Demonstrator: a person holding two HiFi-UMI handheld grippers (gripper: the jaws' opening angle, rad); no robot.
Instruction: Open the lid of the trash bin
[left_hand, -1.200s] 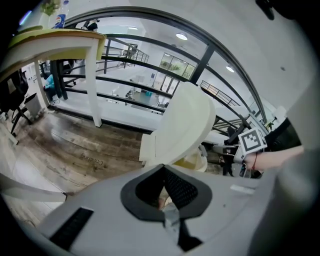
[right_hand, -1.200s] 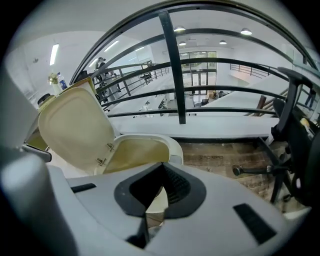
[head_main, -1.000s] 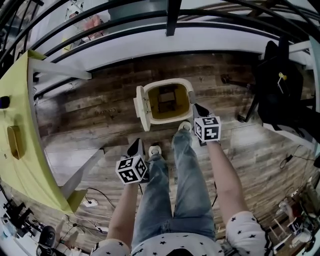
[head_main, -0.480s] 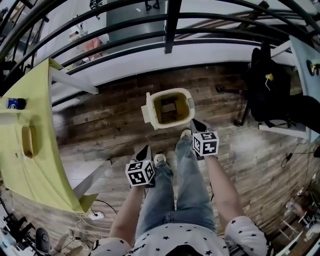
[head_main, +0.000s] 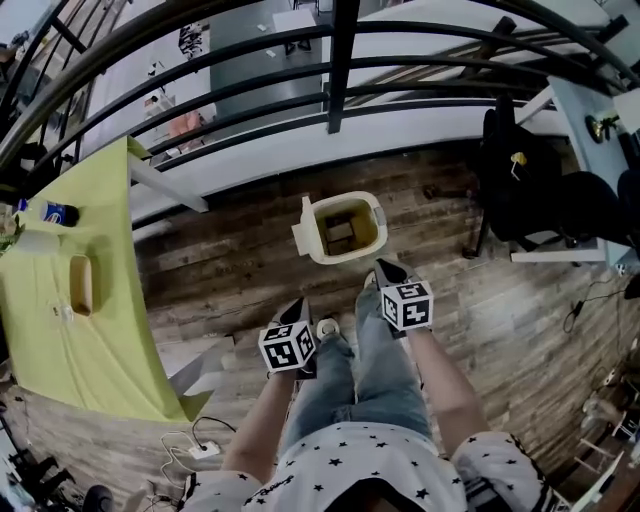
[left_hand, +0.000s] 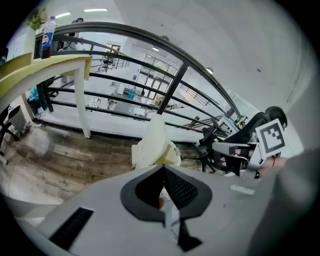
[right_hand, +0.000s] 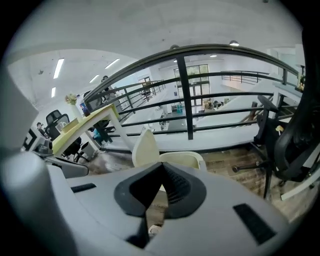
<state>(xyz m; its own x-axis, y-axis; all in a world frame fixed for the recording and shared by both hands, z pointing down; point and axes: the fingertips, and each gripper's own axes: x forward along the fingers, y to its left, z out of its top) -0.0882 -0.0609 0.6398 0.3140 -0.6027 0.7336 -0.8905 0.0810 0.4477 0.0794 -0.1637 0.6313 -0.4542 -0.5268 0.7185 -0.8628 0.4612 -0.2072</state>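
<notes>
The wood floor (head_main: 220, 270) runs to a black railing (head_main: 340, 60) on the far side. A yellow desk (head_main: 70, 340) stands at the left and a dark chair (head_main: 520, 180) at the right.

The bin (head_main: 378, 222) stands on the floor just ahead of your feet, near the railing. Its lid (head_main: 305, 232) is already up, tipped to the left, and the inside shows. The task looks all but done.

Your left gripper (head_main: 298, 306) hangs by your left leg, apart from the bin. The right gripper (head_main: 386, 270) is near the bin's near right edge. On both, the jaws are pressed together and pinch nothing.

The main risk is the lid falling shut. It stands close to upright, so a knock from the right gripper or your knee could tip it back over the opening. I cannot tell whether anything holds it up. The bin looks light, so a shove at its rim could slide it toward the railing. If you steady the lid, spread the jaws first, since closed tips can only push.
</notes>
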